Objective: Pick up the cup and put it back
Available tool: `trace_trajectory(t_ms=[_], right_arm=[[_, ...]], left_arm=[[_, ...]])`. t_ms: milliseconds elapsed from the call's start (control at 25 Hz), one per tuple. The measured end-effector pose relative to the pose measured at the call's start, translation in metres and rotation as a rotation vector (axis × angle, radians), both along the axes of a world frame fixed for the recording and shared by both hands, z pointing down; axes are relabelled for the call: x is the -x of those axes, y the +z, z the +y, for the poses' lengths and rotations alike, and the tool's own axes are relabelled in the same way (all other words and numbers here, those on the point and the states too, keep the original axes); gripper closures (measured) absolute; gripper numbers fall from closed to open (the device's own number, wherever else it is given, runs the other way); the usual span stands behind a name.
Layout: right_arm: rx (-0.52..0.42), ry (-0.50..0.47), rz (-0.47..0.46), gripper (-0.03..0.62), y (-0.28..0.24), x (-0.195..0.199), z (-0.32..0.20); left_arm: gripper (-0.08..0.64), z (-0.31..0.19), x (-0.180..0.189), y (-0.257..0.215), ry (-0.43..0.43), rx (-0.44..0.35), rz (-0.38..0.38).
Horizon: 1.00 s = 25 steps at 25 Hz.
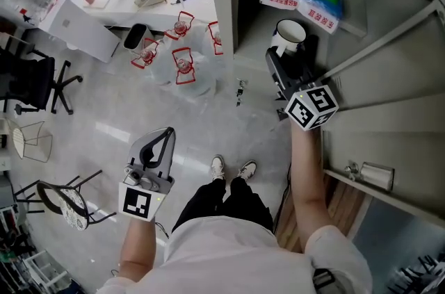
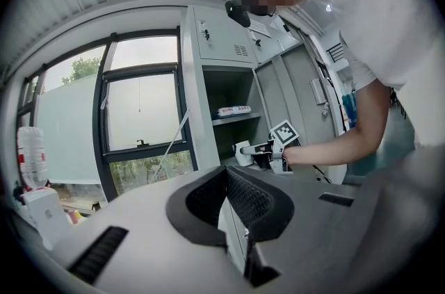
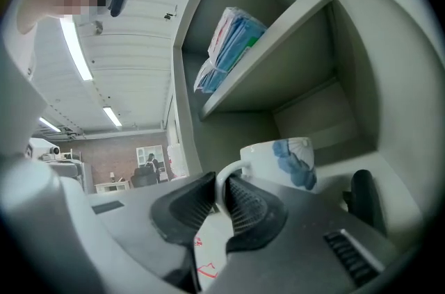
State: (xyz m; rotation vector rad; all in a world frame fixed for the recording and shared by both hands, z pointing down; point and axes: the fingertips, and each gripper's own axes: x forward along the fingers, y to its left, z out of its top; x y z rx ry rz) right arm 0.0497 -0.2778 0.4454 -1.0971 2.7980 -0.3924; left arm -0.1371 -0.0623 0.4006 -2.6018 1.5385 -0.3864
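The cup (image 3: 288,159) stands upright on a shelf (image 3: 351,136) inside the open cabinet (image 1: 222,14), under the shelf with the blue packs (image 3: 226,42). Its long axis runs straight up, mouth on top. Its handle (image 3: 233,169) points out of the cabinet toward me. My right gripper (image 3: 224,190) is closed to a narrow gap, and the 2 pads look pressed on that thin handle and nothing else. My left gripper (image 1: 165,133) hangs low over the floor, well apart, with its jaws together and empty.

The risk I see is this 1-point hold. When I lift, the cup's weight sits beyond the pads, so it could swing down around the handle or slip free. A tilted cup could knock the cabinet's side post or land crooked when set back.
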Motion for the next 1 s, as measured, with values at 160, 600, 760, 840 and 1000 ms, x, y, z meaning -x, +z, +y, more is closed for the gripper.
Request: trace_trajectory(t_ms=[160, 600, 760, 840, 1000], right_arm=[[-0.003, -0.023, 0.009, 0.541, -0.002, 0.002, 0.004], [-0.044, -0.079, -0.018, 0.540, -0.032, 0.003, 0.035], [-0.073, -0.103, -0.002, 0.540, -0.048, 0.006, 0.061], [-0.088, -0.110, 0.006, 0.540, -0.057, 0.006, 0.075], [-0.106, -0.103, 0.016, 0.540, -0.073, 0.001, 0.103]], left_arm=[[0.540, -0.002, 0.001, 0.001, -0.002, -0.001, 0.010], [0.540, -0.011, -0.005, -0.004, 0.037, -0.021, 0.035], [0.540, -0.016, -0.008, -0.011, 0.056, -0.040, 0.054], [0.540, -0.019, -0.010, -0.014, 0.066, -0.053, 0.061], [0.540, -0.024, -0.013, -0.022, 0.086, -0.076, 0.075]])
